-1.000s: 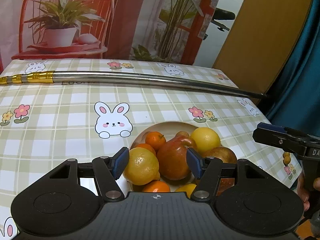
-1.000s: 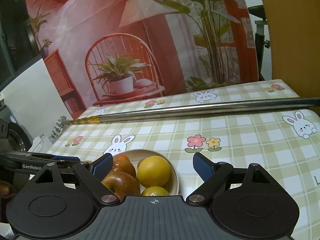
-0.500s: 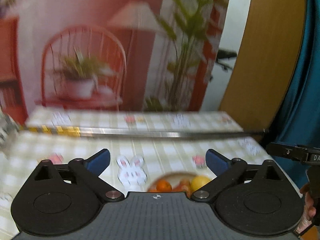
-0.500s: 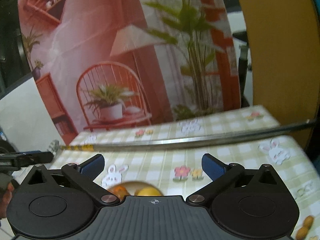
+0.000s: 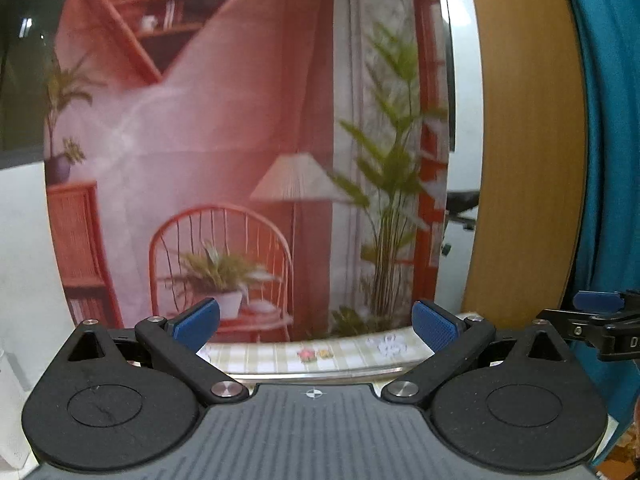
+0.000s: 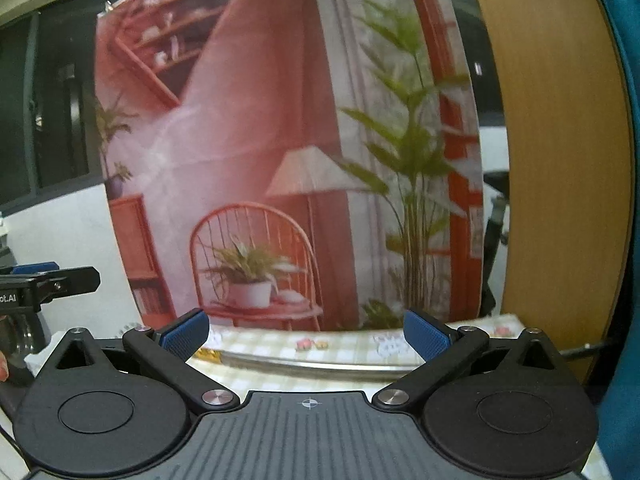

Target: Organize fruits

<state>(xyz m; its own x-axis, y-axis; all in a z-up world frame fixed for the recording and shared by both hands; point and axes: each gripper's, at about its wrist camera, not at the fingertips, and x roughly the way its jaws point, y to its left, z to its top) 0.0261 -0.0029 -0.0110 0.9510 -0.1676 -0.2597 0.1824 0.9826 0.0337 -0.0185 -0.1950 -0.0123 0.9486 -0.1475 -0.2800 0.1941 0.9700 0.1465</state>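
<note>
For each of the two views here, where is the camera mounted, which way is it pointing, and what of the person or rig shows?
Left wrist: sits on the left gripper, aimed level at the printed backdrop; its open fingers show, with the right gripper's tip at the right edge.
Right wrist: sits on the right gripper, facing the same backdrop; open fingers show, with the left gripper's tip at the left edge.
Shared: backdrop, checked tablecloth, metal rod. No fruit in either view.
</note>
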